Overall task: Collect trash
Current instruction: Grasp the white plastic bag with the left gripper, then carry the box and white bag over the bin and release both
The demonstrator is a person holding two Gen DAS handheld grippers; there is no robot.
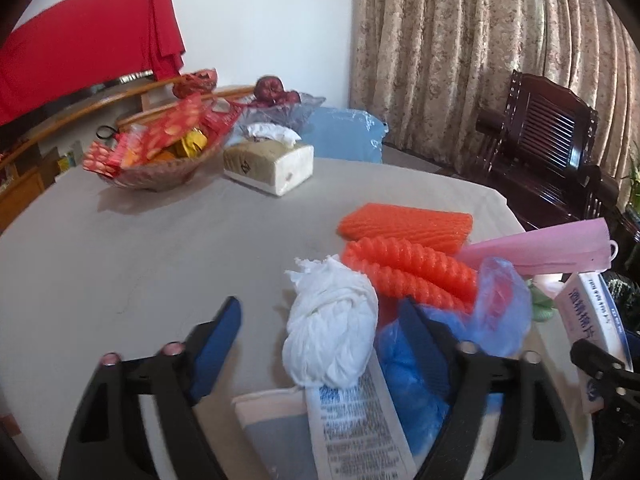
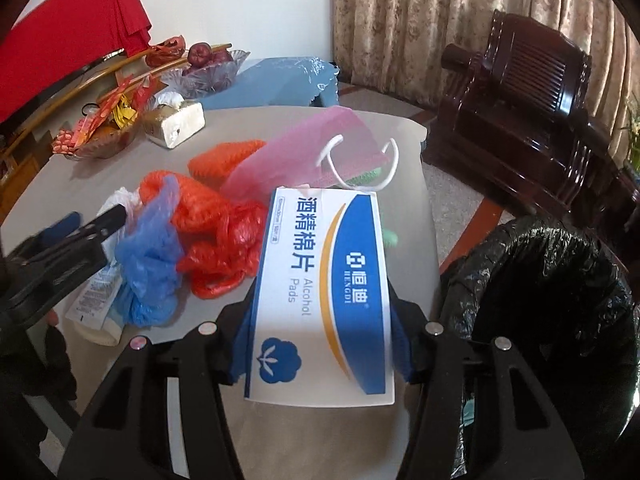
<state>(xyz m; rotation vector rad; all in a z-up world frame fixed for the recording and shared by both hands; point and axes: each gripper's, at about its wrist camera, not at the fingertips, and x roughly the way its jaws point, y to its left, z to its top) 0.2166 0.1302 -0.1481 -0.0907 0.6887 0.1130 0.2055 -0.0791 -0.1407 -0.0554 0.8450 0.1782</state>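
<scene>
My right gripper (image 2: 320, 328) is shut on a white and blue alcohol pads box (image 2: 324, 292) and holds it above the table's near right edge, left of a bin lined with a black bag (image 2: 560, 304). The box also shows in the left wrist view (image 1: 596, 320). My left gripper (image 1: 320, 332) is open around a crumpled white tissue (image 1: 332, 332) on the table; it shows in the right wrist view (image 2: 92, 216). Nearby lie a printed tube (image 1: 356, 420), blue plastic bags (image 1: 420, 364), orange foam nets (image 1: 408, 260), a red plastic bag (image 2: 224, 248) and a pink bag (image 2: 304, 156).
A grey round table (image 1: 140, 248) holds a basket of snacks (image 1: 156, 152), a tissue pack (image 1: 272, 164) and a glass fruit bowl (image 1: 280, 104) at the back. A dark wooden chair (image 2: 520, 108) stands right, before a curtain. A blue stool (image 2: 280, 80) stands behind the table.
</scene>
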